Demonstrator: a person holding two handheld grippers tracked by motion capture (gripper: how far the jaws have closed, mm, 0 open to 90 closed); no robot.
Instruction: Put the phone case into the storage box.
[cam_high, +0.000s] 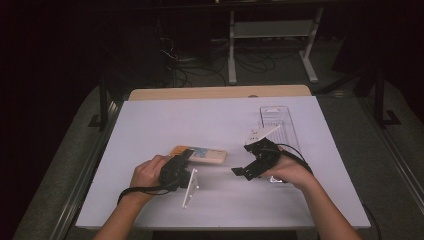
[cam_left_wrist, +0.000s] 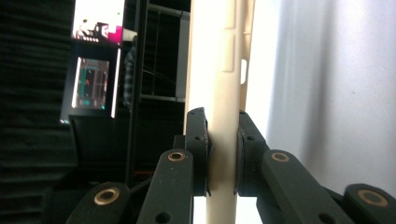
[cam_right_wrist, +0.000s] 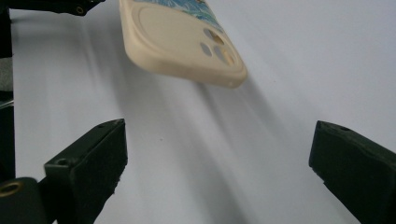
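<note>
Item: phone case (cam_high: 200, 154), cream with a blue printed face, held clear of the white table (cam_high: 165, 120) near its middle. Grip: left gripper (cam_high: 186, 161) clamped on one end of the case, pads pressing both faces. Long axis: runs from that gripper toward the person's right, free camera-cutout end pointing at the right gripper (cam_high: 239, 172). Right gripper: jaws wide apart, nothing between them, near the free end but apart from it; the case lies ahead of and above its jaws in the right gripper view. Nearer hand to the free end: the right. Also on table: clear tray (cam_high: 278, 122), far right. Room: dark; a white stand (cam_high: 270, 45) and cables behind the table.
</note>
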